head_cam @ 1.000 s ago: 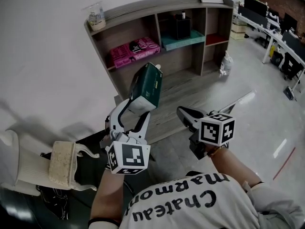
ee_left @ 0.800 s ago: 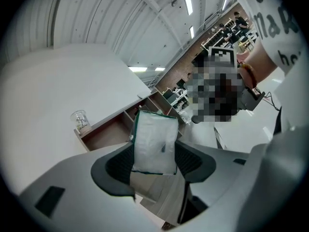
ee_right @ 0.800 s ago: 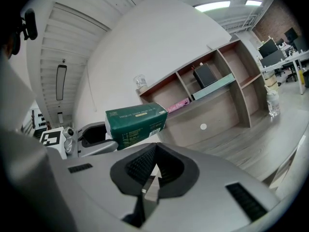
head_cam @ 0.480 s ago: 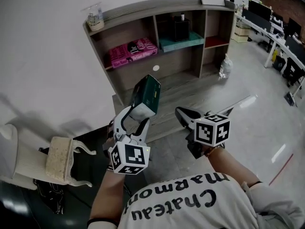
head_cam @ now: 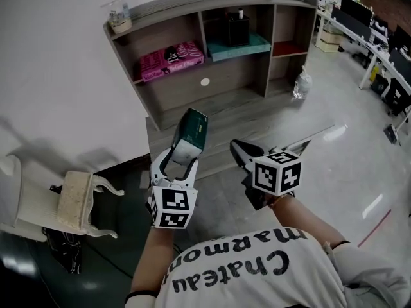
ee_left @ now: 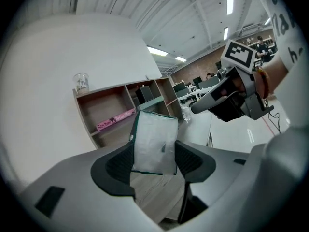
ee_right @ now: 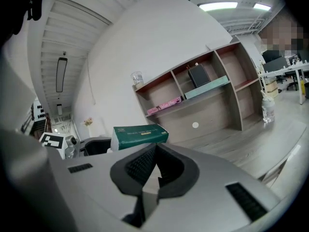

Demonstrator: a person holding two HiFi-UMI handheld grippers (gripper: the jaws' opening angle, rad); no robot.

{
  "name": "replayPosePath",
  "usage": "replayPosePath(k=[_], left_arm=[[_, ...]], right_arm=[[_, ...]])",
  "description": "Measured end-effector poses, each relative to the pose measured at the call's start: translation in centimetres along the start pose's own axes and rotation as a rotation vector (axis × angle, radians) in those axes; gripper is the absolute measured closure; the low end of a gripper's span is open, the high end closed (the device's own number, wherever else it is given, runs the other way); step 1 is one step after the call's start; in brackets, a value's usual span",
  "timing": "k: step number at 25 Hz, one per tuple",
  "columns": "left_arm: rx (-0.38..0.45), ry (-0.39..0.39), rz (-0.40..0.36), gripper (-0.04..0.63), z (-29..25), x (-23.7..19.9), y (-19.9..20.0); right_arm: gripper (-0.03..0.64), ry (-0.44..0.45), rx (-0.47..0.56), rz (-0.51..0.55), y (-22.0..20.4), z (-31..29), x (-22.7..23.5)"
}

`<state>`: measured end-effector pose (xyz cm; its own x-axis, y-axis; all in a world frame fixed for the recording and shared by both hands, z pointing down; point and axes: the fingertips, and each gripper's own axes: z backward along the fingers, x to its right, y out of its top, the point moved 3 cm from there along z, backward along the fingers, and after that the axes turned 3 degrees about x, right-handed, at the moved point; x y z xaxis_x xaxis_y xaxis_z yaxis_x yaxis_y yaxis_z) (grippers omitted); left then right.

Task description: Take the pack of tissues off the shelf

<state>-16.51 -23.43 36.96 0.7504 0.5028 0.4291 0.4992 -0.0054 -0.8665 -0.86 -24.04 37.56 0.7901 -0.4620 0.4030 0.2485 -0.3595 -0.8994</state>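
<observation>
The pack of tissues is dark green with a clear whitish end. It is off the shelf and in the air in front of the grey wooden shelf unit. My left gripper is shut on its lower end. In the left gripper view both pads press the pack's sides. My right gripper hovers just to the right, apart from the pack, jaws shut with nothing between them. From the right gripper view the pack shows lengthwise to the left of the closed jaws.
On the shelf lie pink packs, a teal box and a black box; a cup stands on top. A water bottle stands on the floor. A white chair is at my left, office desks far right.
My left gripper has drawn back from the shelf with the pack, lower and nearer to me. The right gripper has kept its place beside it, still shut.
</observation>
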Motion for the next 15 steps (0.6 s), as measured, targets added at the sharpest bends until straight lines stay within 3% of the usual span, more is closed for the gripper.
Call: replayPosePath(k=[5, 15], left_arm=[[-0.068, 0.002, 0.055, 0.325, -0.3, 1.3, -2.2], [-0.095, 0.001, 0.170, 0.324, 0.1, 2.9, -4.1]], right_arm=[[0.609, 0.017, -0.055, -0.008, -2.0, 0.0, 0.5], [0.609, 0.017, -0.120, 0.014, -4.5, -0.2, 1.0]])
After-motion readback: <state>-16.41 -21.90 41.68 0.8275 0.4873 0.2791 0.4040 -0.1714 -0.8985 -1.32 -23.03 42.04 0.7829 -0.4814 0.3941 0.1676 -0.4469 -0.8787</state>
